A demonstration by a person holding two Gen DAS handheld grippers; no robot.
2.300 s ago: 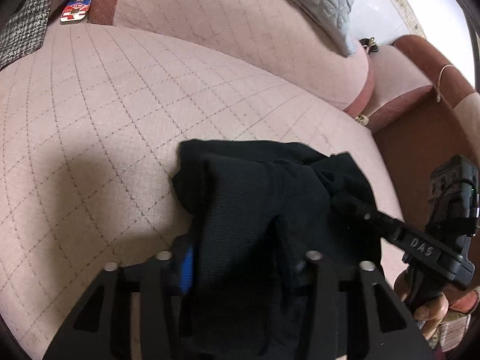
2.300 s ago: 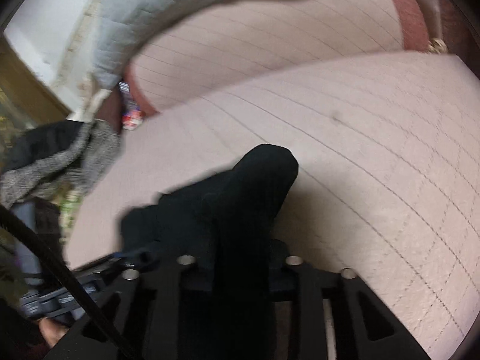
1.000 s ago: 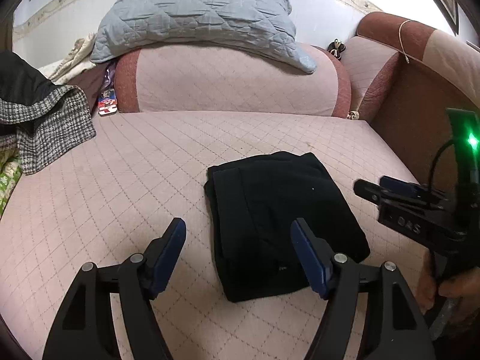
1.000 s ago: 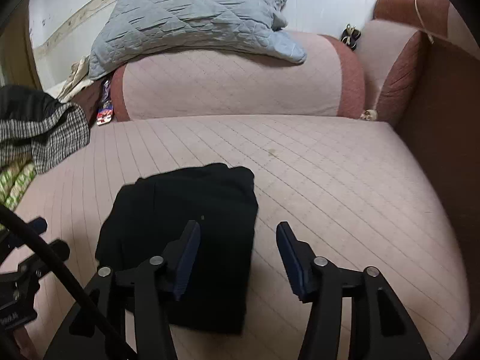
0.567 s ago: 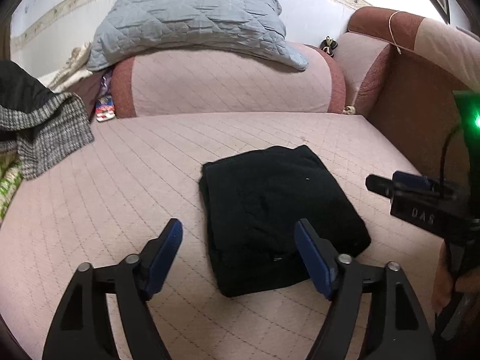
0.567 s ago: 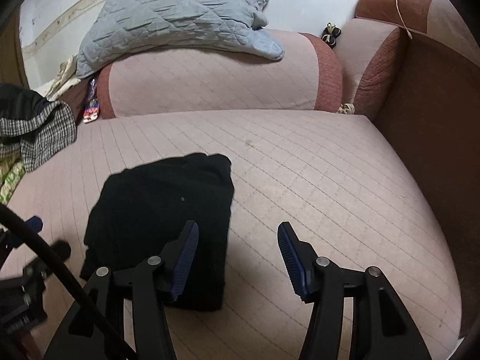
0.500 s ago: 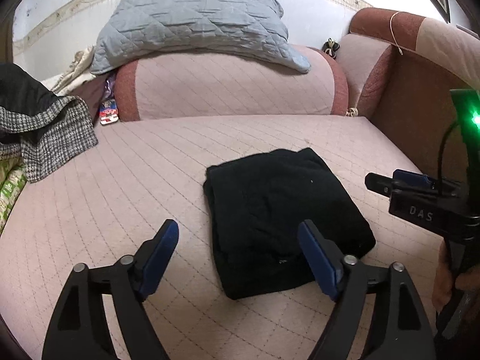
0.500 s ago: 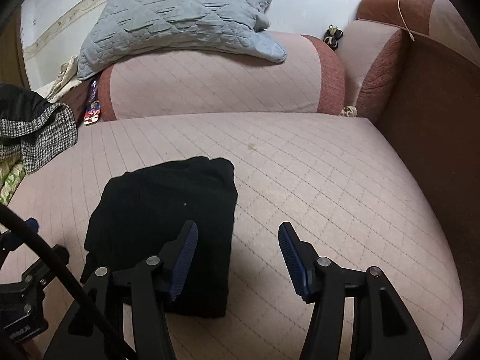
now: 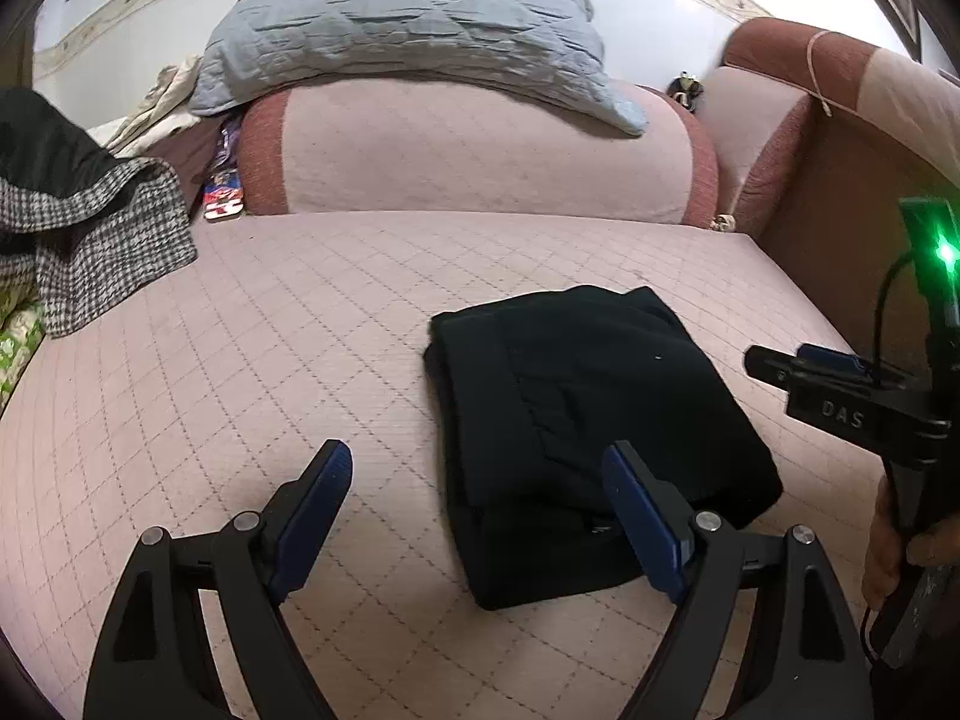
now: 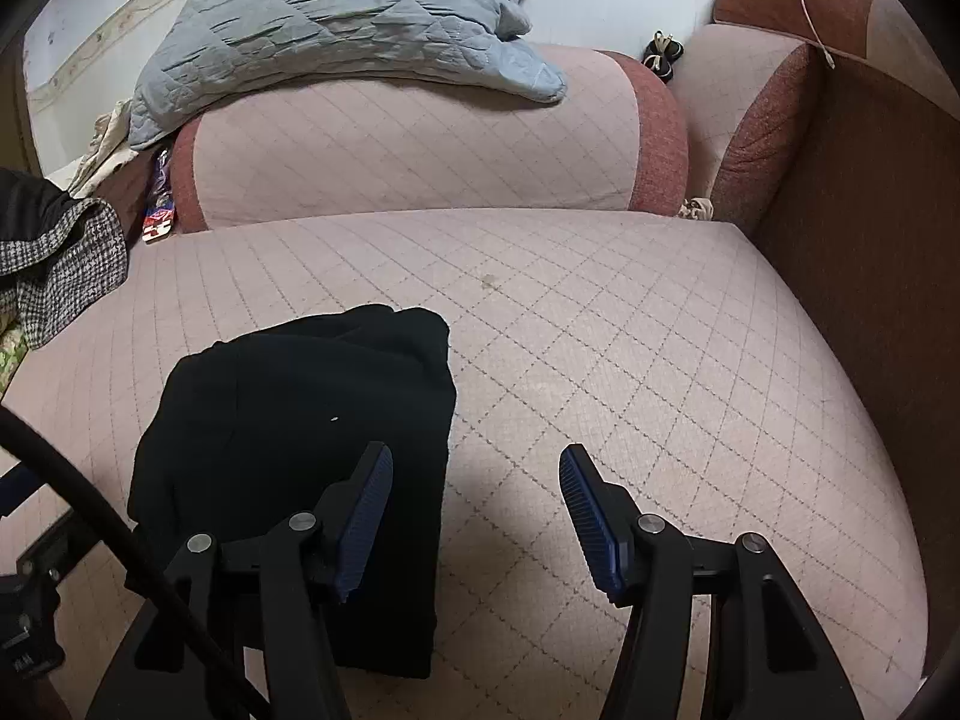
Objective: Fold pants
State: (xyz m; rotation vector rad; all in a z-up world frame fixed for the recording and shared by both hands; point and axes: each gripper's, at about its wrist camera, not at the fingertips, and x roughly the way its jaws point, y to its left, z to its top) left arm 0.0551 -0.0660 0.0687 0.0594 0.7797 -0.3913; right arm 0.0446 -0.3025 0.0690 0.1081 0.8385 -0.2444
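Observation:
The black pants lie folded into a compact rectangle on the pink quilted sofa seat. My left gripper is open and empty, raised above the near edge of the pants. In the right wrist view the pants lie at the lower left. My right gripper is open and empty, above the pants' right edge and the bare seat. The right gripper's body shows at the right of the left wrist view.
A grey quilted pillow rests on the sofa back. A houndstooth garment lies at the seat's left. A small packet sits in the back left corner. The brown armrest walls the right side.
Both grippers let go of the pants, opened and pulled back up. The pants now lie folded flat on the seat. In the last half second little has moved.

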